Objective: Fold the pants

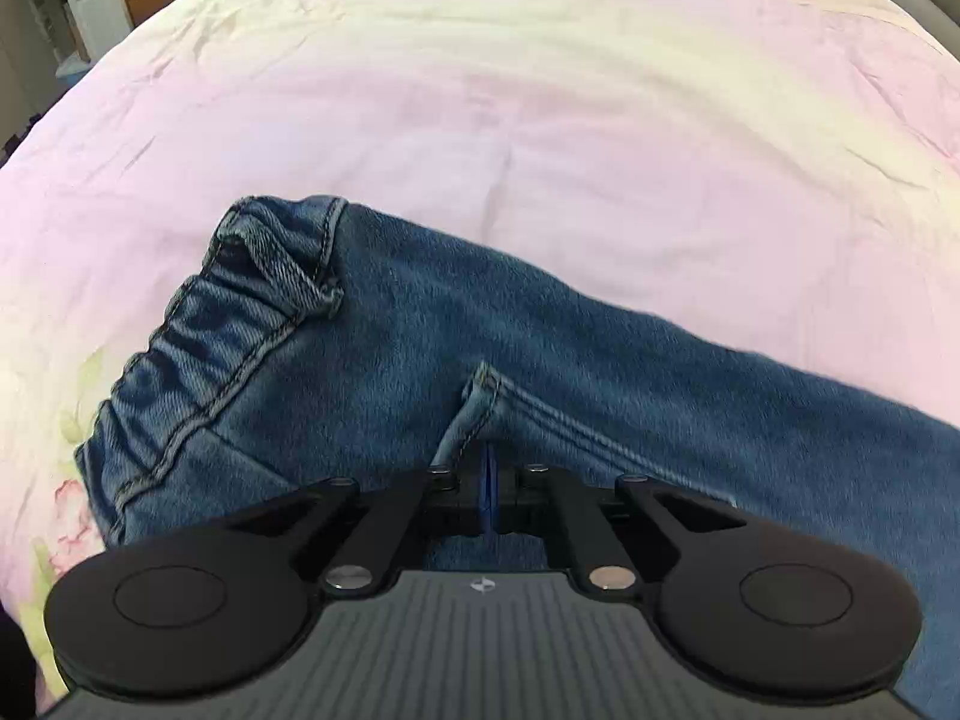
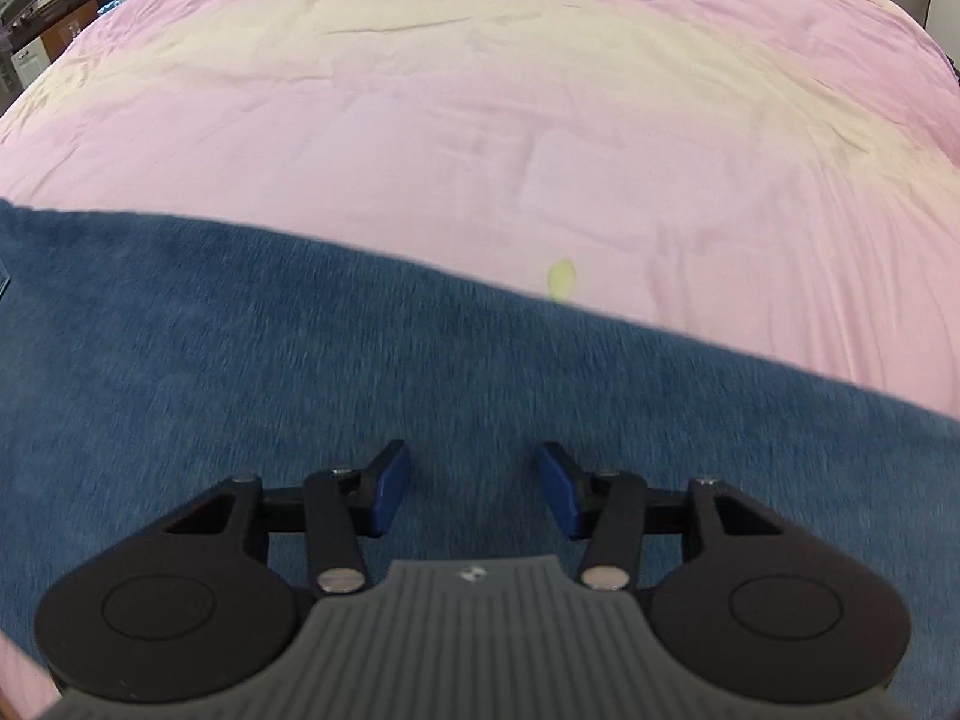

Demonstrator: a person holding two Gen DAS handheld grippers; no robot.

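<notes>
Blue denim pants (image 1: pixel 456 336) lie on a pink bedsheet (image 1: pixel 480 90). The elastic waistband (image 1: pixel 198 348) is at the left, and the legs run off to the right. My left gripper (image 1: pixel 487 480) is shut on the crotch seam (image 1: pixel 474 414) of the pants, its blue pads pressed together. In the right wrist view the pants (image 2: pixel 300 372) fill the lower half, blurred. My right gripper (image 2: pixel 474 480) is open just above the denim, with nothing between its blue pads (image 2: pixel 390 486).
The pink and pale yellow bedsheet (image 2: pixel 480 120) stretches far beyond the pants. A flower print (image 1: pixel 66 516) marks the sheet at the left. Furniture with a white cabinet (image 1: pixel 96 6) stands past the bed's far left corner.
</notes>
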